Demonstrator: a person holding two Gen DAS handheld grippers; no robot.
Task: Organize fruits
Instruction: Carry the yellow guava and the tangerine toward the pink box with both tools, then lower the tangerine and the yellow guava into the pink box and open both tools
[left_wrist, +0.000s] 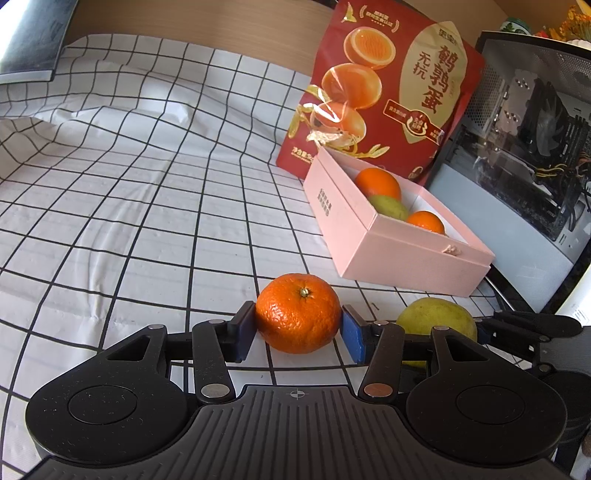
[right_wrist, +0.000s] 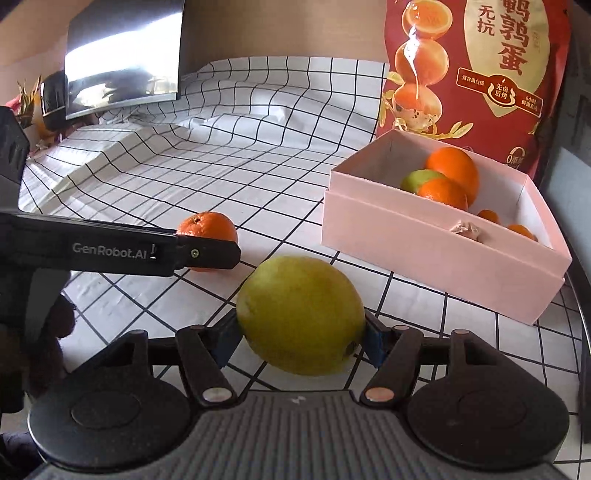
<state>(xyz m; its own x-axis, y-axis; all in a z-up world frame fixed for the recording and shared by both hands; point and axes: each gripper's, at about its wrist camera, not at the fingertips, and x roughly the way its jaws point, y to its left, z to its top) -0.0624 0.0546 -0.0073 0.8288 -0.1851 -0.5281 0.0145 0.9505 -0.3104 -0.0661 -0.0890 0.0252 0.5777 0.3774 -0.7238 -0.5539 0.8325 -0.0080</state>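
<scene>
My left gripper (left_wrist: 298, 325) is shut on an orange mandarin (left_wrist: 298, 313) that rests on the checked cloth; both blue pads touch its sides. It also shows in the right wrist view (right_wrist: 207, 229), partly behind the left gripper's black finger (right_wrist: 207, 254). My right gripper (right_wrist: 301, 338) is shut on a yellow-green citrus fruit (right_wrist: 301, 314), also seen in the left wrist view (left_wrist: 436, 319). A pink box (left_wrist: 391, 254) (right_wrist: 436, 251) behind holds oranges (left_wrist: 378, 182) (right_wrist: 452, 170) and a green fruit (left_wrist: 388, 207) (right_wrist: 415, 179).
A red snack bag (left_wrist: 388, 85) (right_wrist: 476, 74) stands behind the box. A computer case (left_wrist: 524, 155) stands at the right. A monitor (right_wrist: 122, 59) stands at the far left. The white cloth with black grid (left_wrist: 129, 206) is wrinkled and covers the table.
</scene>
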